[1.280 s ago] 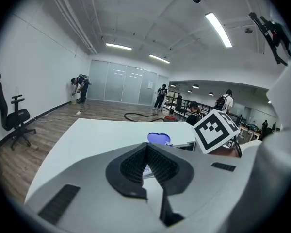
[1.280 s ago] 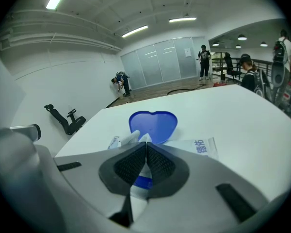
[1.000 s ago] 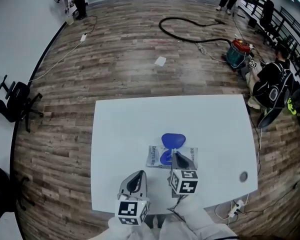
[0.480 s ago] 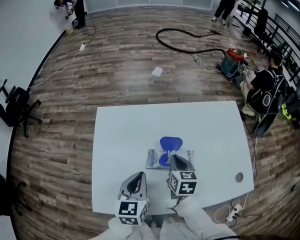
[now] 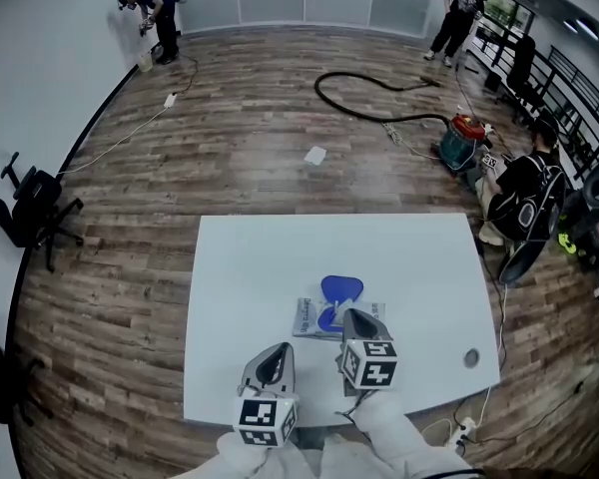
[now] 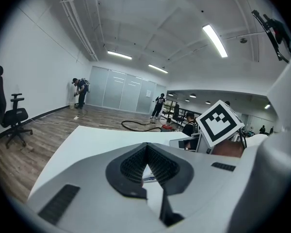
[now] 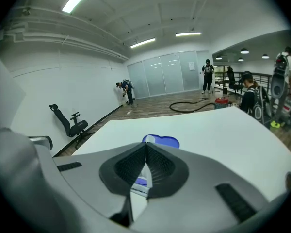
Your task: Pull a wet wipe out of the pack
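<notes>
A flat wet wipe pack (image 5: 312, 318) lies on the white table (image 5: 250, 267) near its front edge, its blue lid (image 5: 341, 288) flipped open toward the far side. My right gripper (image 5: 356, 319) hovers over the pack's right half, jaws shut and holding nothing. In the right gripper view the blue lid (image 7: 161, 141) shows just past the closed tips of the right gripper (image 7: 146, 145). My left gripper (image 5: 273, 360) stays left of and nearer than the pack, also shut and empty. The left gripper view looks past the left gripper (image 6: 146, 146) to the right gripper's marker cube (image 6: 218, 122).
A round cable hole (image 5: 470, 358) sits near the table's right front corner. On the wood floor beyond lie a black hose (image 5: 364, 103), a vacuum (image 5: 461, 130) and a scrap of paper (image 5: 314, 155). A person (image 5: 519, 193) sits at right; an office chair (image 5: 35, 203) stands at left.
Both grippers and the pack keep their places. Only the head view has shifted, so the table sits a little lower in the picture.
</notes>
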Tool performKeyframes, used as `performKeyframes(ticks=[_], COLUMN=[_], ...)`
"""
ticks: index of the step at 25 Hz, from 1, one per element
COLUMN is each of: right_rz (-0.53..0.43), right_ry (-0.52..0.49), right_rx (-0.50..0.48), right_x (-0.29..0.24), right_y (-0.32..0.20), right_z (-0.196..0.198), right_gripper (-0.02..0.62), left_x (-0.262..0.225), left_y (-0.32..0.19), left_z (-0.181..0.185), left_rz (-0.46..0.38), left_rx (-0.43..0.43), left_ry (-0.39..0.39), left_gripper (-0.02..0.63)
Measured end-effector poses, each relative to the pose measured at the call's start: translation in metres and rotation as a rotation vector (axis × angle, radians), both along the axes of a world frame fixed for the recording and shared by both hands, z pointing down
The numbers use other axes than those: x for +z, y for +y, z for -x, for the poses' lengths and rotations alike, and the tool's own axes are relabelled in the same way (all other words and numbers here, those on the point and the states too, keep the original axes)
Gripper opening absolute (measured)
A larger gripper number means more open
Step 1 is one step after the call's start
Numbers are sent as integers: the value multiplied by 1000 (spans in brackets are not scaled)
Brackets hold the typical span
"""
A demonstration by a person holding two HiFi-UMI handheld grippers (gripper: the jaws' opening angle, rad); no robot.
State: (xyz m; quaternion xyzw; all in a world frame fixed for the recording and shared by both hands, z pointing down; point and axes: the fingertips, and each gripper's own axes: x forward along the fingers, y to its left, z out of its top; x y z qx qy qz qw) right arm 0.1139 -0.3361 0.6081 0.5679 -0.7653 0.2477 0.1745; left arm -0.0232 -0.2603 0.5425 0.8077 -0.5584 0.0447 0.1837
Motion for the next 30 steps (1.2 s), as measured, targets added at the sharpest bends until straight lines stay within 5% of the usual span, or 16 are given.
performKeyframes(ticks=[30], right_rz=[-213], right_ry=[-37], right_rx=[39], right_x=[-98], right_y=[19], right_z=[-36], right_gripper=[11], left_x=[-45], left_y=[-15], left_z=[-37], left_rz=[-117], left_rx=[32], left_ry=[26], left_gripper=[-2])
